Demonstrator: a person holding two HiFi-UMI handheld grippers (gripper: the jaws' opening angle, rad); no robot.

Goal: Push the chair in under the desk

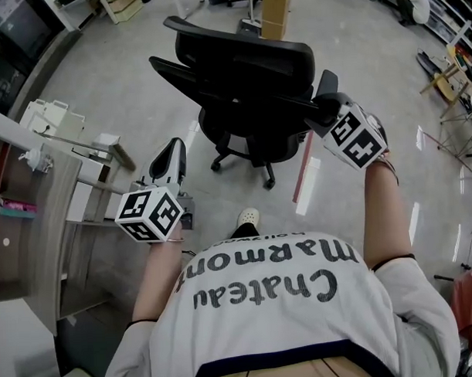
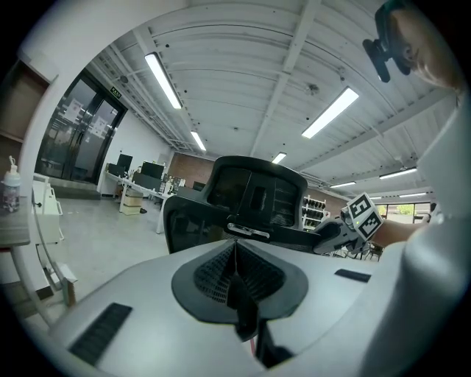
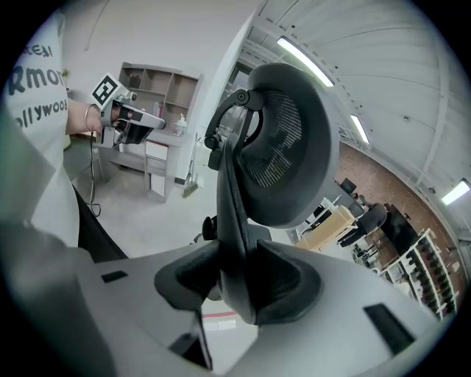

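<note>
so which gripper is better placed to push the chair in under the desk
Right: the right gripper is clamped on the chair at its backrest edge; the left gripper is shut, empty, clear of it.

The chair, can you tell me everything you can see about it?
The chair is a black office chair with a curved, mesh-looking back, armrests and a star-shaped base on wheels. It stands upright on the shiny grey floor, away from the wooden desk at the left, not under it. The right gripper is closed on the edge of its back. The left gripper does not touch it.
</note>
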